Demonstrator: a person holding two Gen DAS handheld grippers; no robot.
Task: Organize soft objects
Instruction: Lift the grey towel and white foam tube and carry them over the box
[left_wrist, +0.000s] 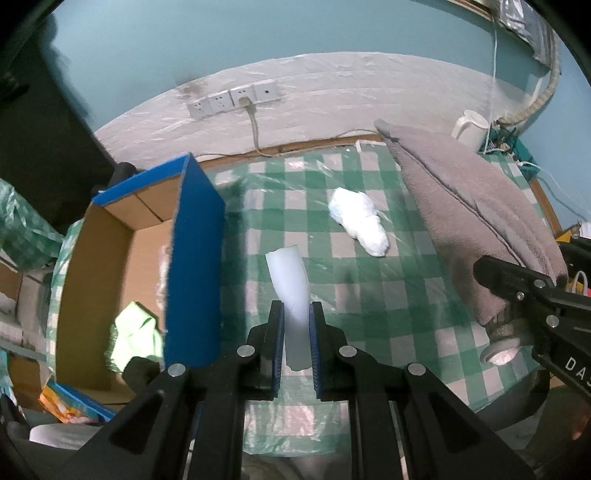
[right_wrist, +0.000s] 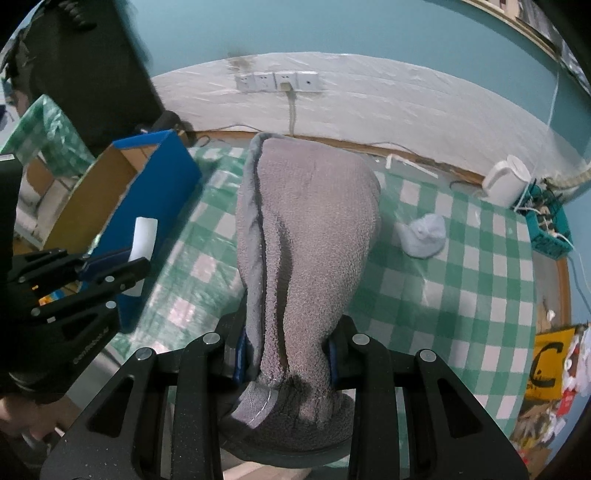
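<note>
A smooth white foam strip (left_wrist: 290, 291) is pinched by the left gripper (left_wrist: 297, 325); a fuzzy grey slipper (right_wrist: 303, 258) is clamped by the right gripper (right_wrist: 286, 354).

The blue box wall (left_wrist: 194, 258) blocks the left; open checked tablecloth (left_wrist: 369, 295) surrounds the white wad (left_wrist: 360, 220).

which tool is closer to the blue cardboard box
Left. The left tool, shut on a white foam piece, sits right beside the blue box. The right tool, shut on the grey slipper, is farther off over the checkered cloth.
</note>
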